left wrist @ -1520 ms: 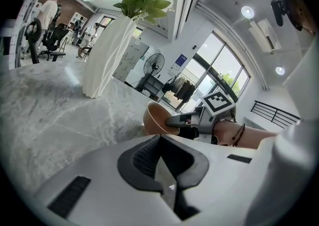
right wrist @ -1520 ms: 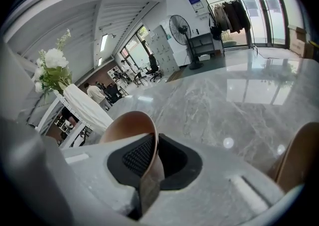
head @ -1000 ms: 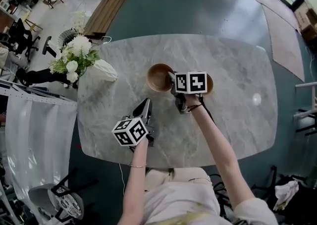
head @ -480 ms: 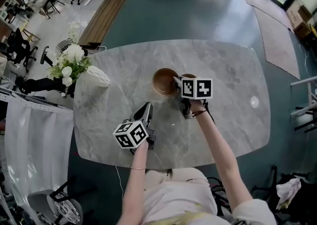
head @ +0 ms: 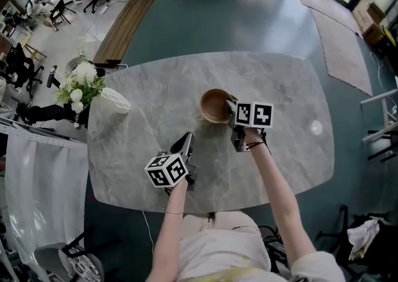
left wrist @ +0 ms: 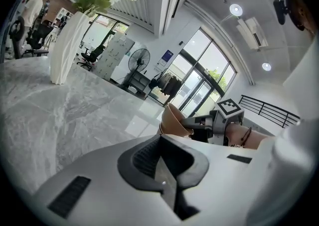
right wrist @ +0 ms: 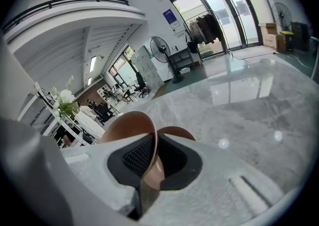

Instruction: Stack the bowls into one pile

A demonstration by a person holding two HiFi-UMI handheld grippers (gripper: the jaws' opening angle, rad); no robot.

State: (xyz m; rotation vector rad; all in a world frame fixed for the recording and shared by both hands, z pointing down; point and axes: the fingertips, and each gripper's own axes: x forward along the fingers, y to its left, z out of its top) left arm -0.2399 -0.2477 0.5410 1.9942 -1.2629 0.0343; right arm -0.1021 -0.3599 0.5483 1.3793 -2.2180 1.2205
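Note:
A brown bowl [head: 215,105] is tilted over the middle of the marble table [head: 286,163]. My right gripper [head: 229,108] is shut on its right rim. In the right gripper view the rim of this bowl [right wrist: 124,125] runs between the pads, and a second brown bowl [right wrist: 175,132] shows just beyond the jaws. In the head view the marker cube hides that second bowl. My left gripper [head: 185,143] hovers nearer the front edge, left of the bowl, shut with nothing in it. The left gripper view shows the left gripper [left wrist: 160,146] and, past it, the held bowl [left wrist: 174,119].
A white vase [head: 116,99] with white flowers [head: 78,85] stands at the table's left end, and appears as the vase [left wrist: 67,46] in the left gripper view. Around the table lies teal floor, with chairs and desks far left.
My right gripper has carried the bowl to the right across the table, toward where the second bowl stood. The left gripper has drifted right as well, still shut.

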